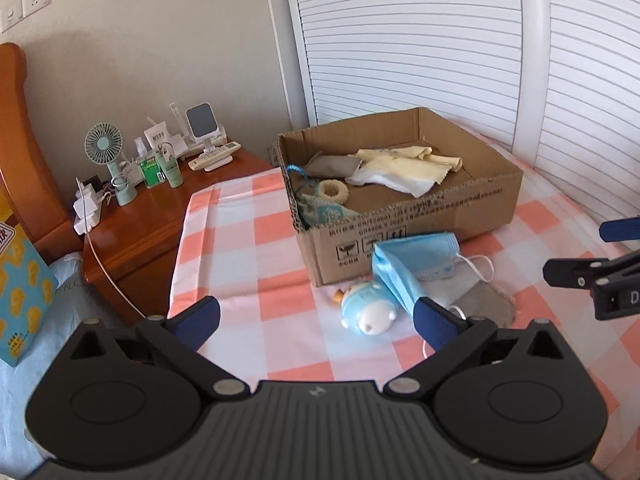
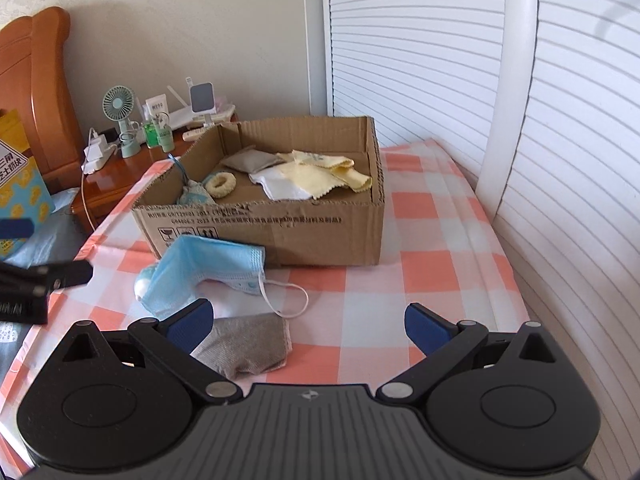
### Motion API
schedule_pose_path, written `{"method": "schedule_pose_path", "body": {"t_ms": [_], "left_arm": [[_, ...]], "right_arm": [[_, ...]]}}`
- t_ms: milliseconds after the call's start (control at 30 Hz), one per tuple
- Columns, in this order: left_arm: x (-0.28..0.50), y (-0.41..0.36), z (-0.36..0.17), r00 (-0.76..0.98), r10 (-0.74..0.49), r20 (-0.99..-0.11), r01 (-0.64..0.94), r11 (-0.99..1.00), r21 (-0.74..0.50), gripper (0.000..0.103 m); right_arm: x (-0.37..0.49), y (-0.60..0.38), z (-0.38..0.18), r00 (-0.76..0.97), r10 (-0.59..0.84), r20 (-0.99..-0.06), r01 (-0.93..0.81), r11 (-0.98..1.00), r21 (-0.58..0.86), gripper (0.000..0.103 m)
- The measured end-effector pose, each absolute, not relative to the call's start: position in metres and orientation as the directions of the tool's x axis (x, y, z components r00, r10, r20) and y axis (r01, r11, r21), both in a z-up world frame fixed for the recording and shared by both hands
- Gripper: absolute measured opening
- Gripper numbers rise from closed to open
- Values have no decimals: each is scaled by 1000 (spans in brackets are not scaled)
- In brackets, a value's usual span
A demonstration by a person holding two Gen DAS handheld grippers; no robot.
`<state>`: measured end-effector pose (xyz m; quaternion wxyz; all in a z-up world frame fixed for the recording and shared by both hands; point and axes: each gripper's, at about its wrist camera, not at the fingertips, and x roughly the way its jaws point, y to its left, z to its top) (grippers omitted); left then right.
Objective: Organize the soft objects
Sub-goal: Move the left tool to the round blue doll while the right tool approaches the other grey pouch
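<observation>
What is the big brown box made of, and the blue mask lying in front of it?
The box looks like corrugated cardboard, matte brown: its cut top edges show the wavy layer. The face mask seems to be thin non-woven fabric, soft and matte, with pleats, a crumpled fold and white elastic ear loops. Its exact fibre cannot be told.

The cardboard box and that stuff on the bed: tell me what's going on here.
A person is sorting soft things into the cardboard box with two handheld grippers. Cloths and a ring already lie inside. The blue face mask, a small plush toy and a grey pouch remain outside. The left gripper and right gripper are open, holding nothing.
</observation>
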<state>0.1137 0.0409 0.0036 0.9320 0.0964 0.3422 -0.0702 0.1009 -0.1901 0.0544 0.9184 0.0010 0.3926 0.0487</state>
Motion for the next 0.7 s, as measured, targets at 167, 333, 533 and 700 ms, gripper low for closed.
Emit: {"method": "schedule_pose_path", "body": {"t_ms": [167,333,533,700], "left_arm": [[103,37,-9,746,-56,-664,191,972,133,102],[102,38,-18,742,-45,-669,193,970,149,102],[103,47,-28,719,-54,-693,192,974,123,102],[102,59,-32,710,-42,-703,167,980,110,102]], "right_arm": [[107,-188,40,658,69,-750,-82,996,20,103],[123,-182,20,618,60,-784,-78,997,15,103],[153,-174,-1,596,44,-802,-66,998,5,103],[179,-160,-14,586,37,-809,-86,996,-16,103]]}}
